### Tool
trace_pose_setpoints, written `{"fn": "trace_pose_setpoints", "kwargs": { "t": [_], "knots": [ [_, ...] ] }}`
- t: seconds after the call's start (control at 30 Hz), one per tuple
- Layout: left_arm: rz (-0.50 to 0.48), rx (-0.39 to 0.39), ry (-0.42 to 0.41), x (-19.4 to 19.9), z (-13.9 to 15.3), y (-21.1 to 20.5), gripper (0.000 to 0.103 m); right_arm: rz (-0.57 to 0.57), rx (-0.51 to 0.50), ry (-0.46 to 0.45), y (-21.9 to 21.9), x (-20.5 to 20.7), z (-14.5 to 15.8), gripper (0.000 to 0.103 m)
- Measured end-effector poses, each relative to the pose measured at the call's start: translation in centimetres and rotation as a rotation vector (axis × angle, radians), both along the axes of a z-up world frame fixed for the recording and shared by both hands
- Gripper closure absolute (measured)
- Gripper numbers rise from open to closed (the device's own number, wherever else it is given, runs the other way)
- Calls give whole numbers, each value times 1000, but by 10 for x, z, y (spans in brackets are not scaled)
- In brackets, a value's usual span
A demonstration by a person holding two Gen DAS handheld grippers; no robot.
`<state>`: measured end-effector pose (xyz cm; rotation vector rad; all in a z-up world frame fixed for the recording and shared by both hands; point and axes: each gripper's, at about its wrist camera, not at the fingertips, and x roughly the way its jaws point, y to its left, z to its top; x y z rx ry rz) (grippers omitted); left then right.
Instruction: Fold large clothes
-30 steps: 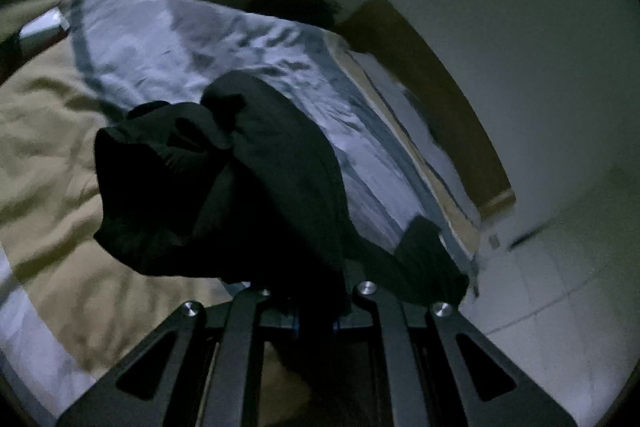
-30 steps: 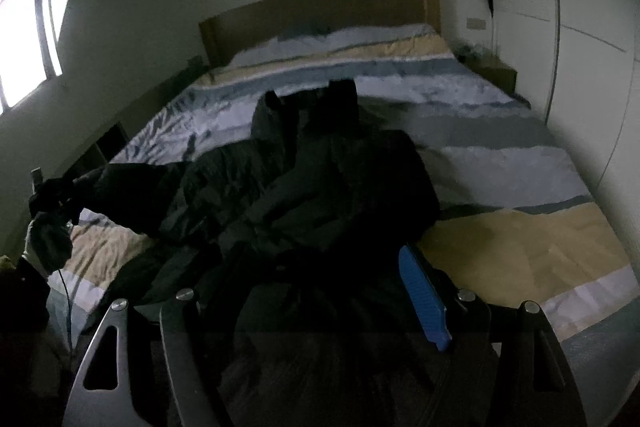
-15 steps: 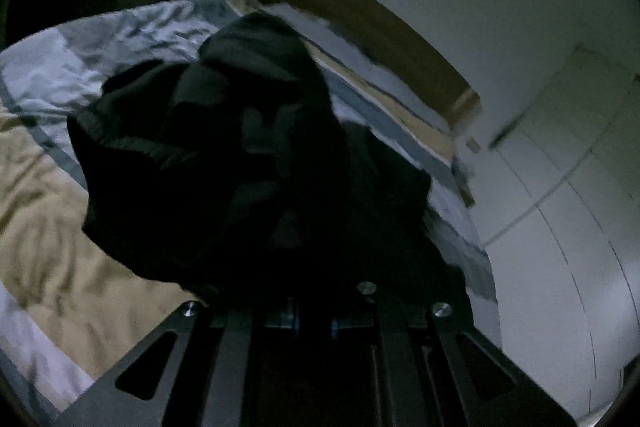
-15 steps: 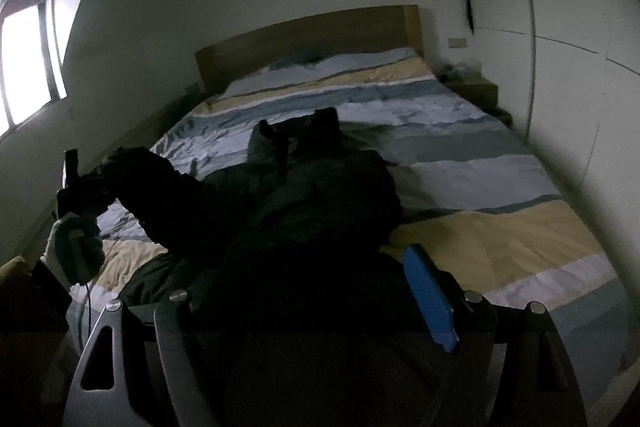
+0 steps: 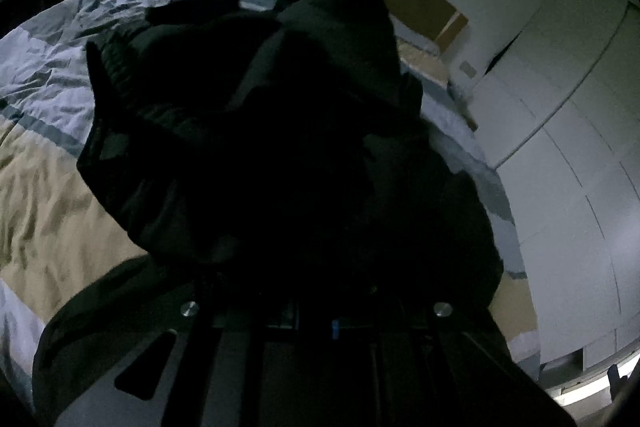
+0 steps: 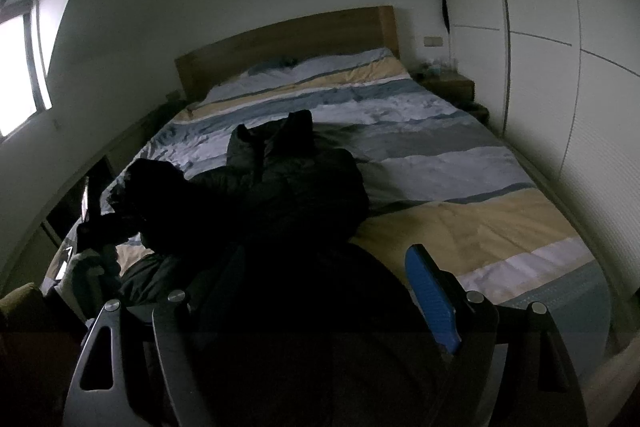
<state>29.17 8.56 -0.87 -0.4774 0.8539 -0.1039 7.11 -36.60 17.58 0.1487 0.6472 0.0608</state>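
A large black padded jacket [image 6: 288, 187] lies crumpled on the striped bed [image 6: 460, 163]. In the left wrist view the jacket [image 5: 260, 131] fills the middle and drapes over my left gripper [image 5: 316, 299], which is shut on a bunched part of it; the fingertips are hidden by cloth. In the right wrist view the left gripper [image 6: 96, 227] holds a sleeve raised at the bed's left edge. My right gripper [image 6: 320, 291] stands wide open over the jacket's near hem, with its blue pad [image 6: 430, 297] showing on the right; the left finger is hidden in dark cloth.
A wooden headboard [image 6: 288, 43] and pillows are at the far end. White wardrobe doors [image 6: 560, 47] line the right side, with a bedside table [image 6: 448, 83] beside them. A bright window [image 6: 20, 67] is on the left wall.
My left gripper has lifted the sleeve and swung it toward the jacket's middle, so cloth now fills its view. The right gripper has drawn back a little and stays open.
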Motion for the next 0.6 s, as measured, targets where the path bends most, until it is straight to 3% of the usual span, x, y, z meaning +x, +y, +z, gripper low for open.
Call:
{"fn": "trace_pose_setpoints", "kwargs": {
  "t": [0.17,0.33,0.6],
  "knots": [
    [-42,-3,6,-15,6,-6,76,10,0,-18,2,-11,5,19],
    [-71,46,0,-37,24,-15,73,27,12,-36,5,-18,11,19],
    [-57,87,-53,-62,70,27,73,107,15,-37,26,-7,13,16]
  ]
}}
